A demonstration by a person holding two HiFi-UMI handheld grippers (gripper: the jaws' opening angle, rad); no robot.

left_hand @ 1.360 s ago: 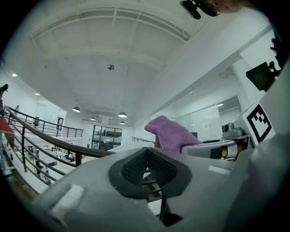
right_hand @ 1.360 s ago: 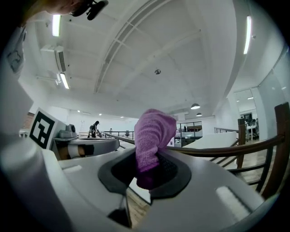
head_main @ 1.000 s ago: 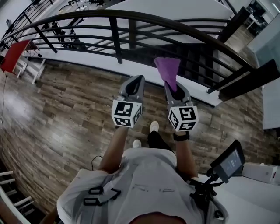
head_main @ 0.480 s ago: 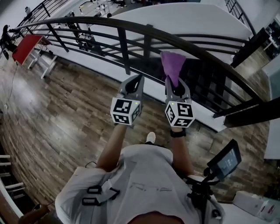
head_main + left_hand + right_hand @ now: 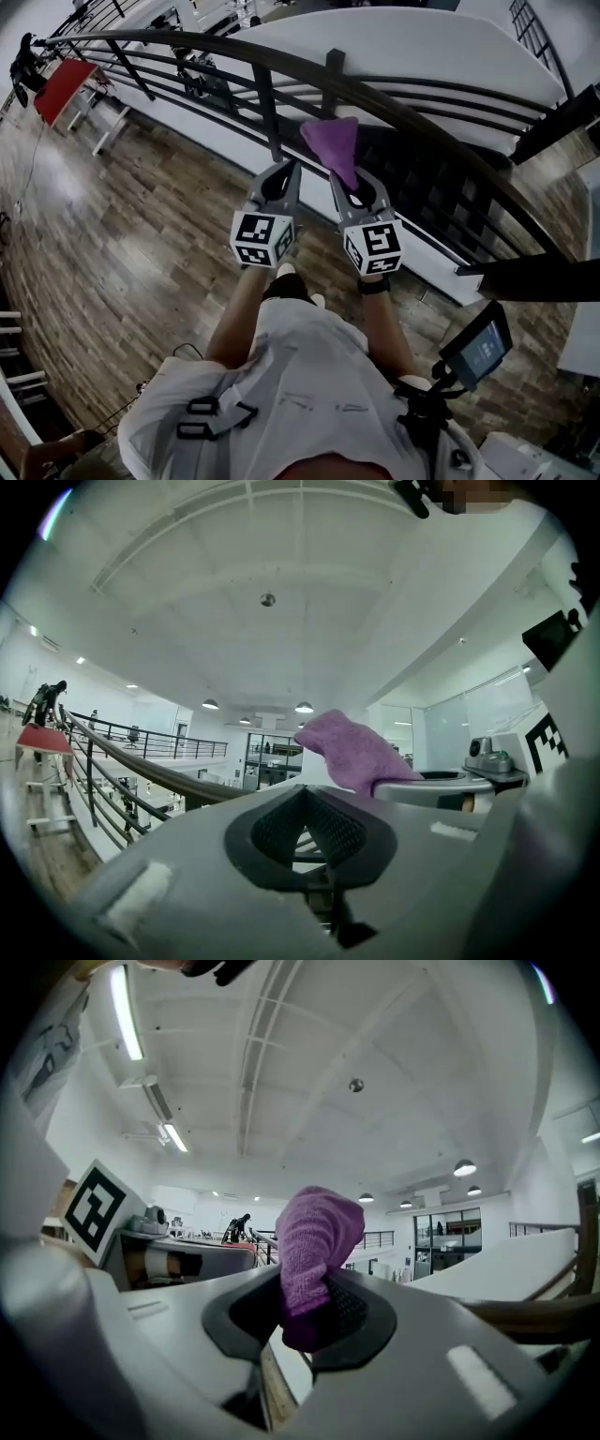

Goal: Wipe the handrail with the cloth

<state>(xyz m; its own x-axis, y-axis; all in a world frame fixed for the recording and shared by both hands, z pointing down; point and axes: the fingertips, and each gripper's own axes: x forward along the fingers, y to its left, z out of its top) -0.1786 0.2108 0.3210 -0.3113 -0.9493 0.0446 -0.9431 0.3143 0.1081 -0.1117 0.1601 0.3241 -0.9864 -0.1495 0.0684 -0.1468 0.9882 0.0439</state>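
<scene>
The right gripper (image 5: pixel 349 187) is clamped on the cloth (image 5: pixel 333 145), and the left gripper (image 5: pixel 284 173) is held just beside it, jaws together on nothing. The cloth is raised near the handrail (image 5: pixel 281 58), on the person's side of its top bar, and no contact is seen. Wiping is judged not yet begun here: the cloth is yet to be laid on the bar and drawn along it.

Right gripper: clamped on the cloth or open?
Shut on the cloth. The right gripper view shows the right gripper with both jaws pressed against its lower end, the rest sticking up past them.
</scene>
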